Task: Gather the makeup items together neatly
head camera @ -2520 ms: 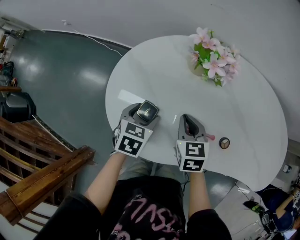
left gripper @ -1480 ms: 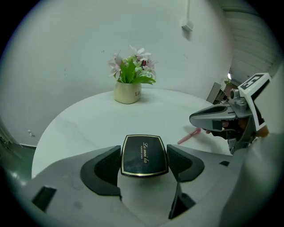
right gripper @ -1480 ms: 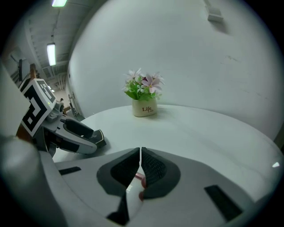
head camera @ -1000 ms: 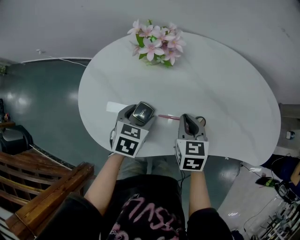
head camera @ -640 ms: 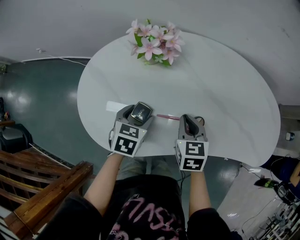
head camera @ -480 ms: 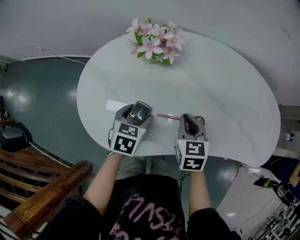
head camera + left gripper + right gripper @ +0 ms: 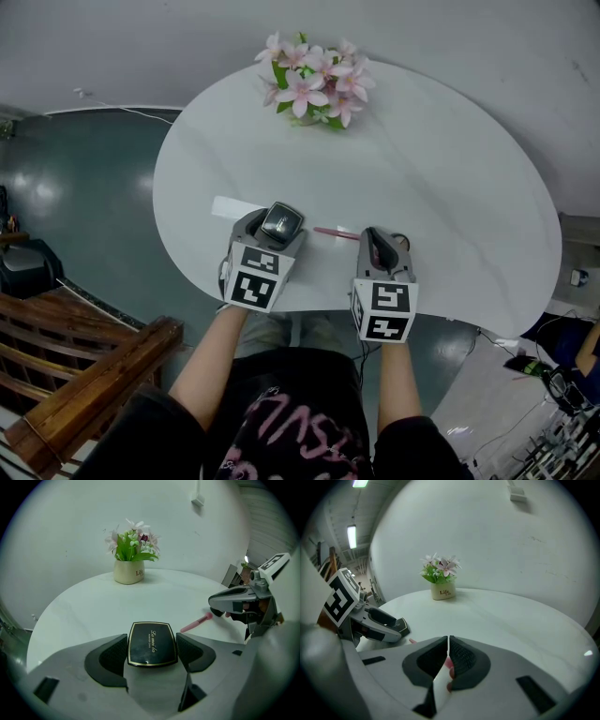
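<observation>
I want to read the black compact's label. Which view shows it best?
The left gripper view: the black compact sits face up between the left gripper's jaws, lettering visible. The head view shows only its small glossy lid; the right gripper view only an edge.

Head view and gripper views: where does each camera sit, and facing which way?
Head view: on the person's head, looking steeply down at the white table; both forearms show.
Left gripper view: on the left gripper, along jaws clamping a black compact.
Right gripper view: on the right gripper, along jaws shut on a pink stick.
Both gripper views face the flower pot.
</observation>
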